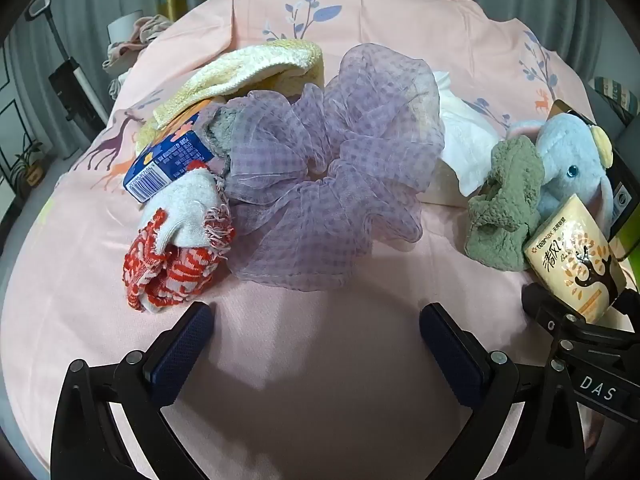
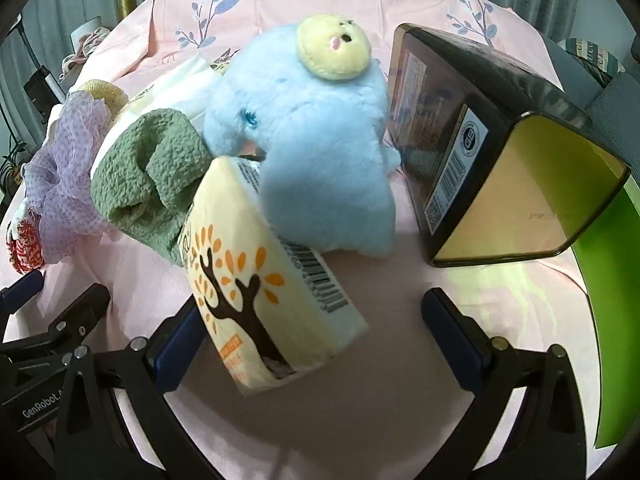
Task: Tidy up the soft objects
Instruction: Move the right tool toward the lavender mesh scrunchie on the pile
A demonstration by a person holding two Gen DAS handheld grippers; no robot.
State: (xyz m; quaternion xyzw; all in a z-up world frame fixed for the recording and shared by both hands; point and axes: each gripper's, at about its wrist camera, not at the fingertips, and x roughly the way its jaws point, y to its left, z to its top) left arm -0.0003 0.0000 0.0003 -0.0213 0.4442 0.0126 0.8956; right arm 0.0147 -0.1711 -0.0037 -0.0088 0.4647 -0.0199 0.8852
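Note:
My left gripper (image 1: 316, 332) is open and empty over the pink cloth, just short of a large purple gauze scrunchie (image 1: 332, 168). A red-and-white sock (image 1: 176, 240), a blue carton (image 1: 168, 164) and a yellow towel (image 1: 248, 68) lie at its left. My right gripper (image 2: 312, 320) is open around a yellow tissue pack (image 2: 264, 292) that leans on a blue plush elephant (image 2: 320, 140). A green fleece scrunchie (image 2: 148, 176) lies left of the plush. The tissue pack (image 1: 576, 264), plush (image 1: 568, 168) and green scrunchie (image 1: 504, 204) also show in the left wrist view.
A dark tin box (image 2: 492, 152) with a yellow-green inside lies open on its side right of the plush. A white tissue bag (image 1: 464, 144) sits behind the purple scrunchie. A pink printed cloth (image 1: 320, 360) covers the table. Curtains hang behind.

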